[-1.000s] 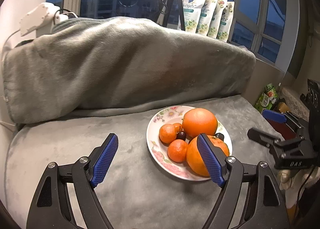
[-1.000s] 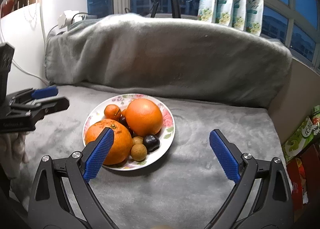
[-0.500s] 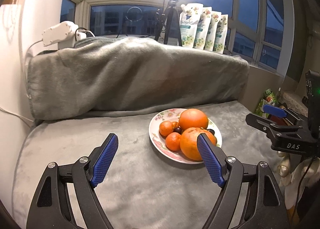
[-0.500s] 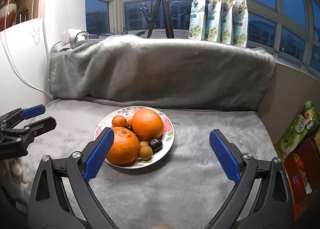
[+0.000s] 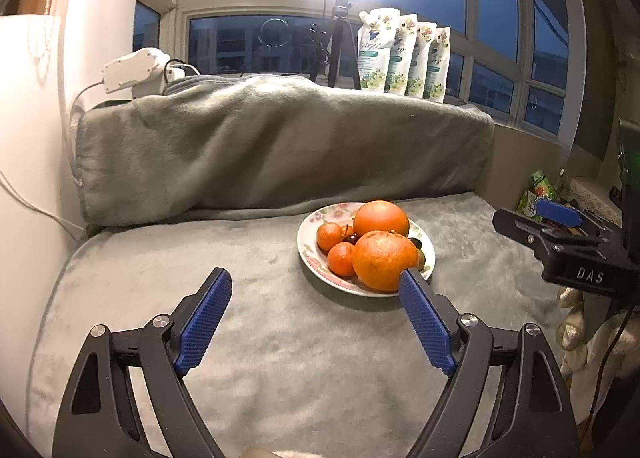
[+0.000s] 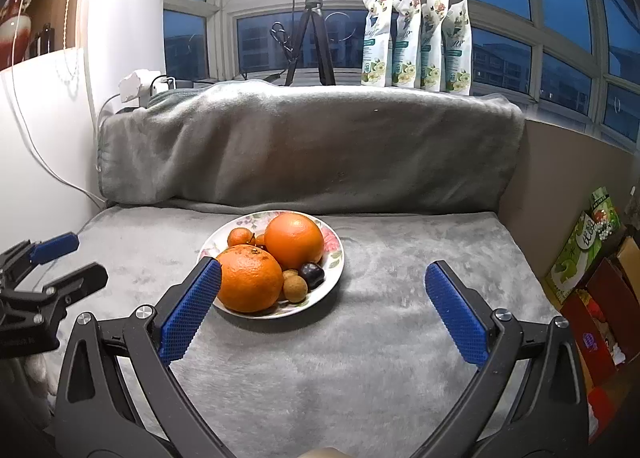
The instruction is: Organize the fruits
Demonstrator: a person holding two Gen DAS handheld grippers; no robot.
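Both claws, left claw (image 5: pixel 316 280) and right claw (image 6: pixel 322 274), have just spread wider, nothing between them, short of the fruit plate (image 6: pixel 334 258).

My left gripper (image 5: pixel 316 310) points forward and slightly down, its 2 blue pads spread wide with nothing between them; its jaws have just been opening. My right gripper (image 6: pixel 322 304) tilts down the same way, its jaws also just opening, now at their widest and holding nothing. Each gripper shows at the edge of the other's view.
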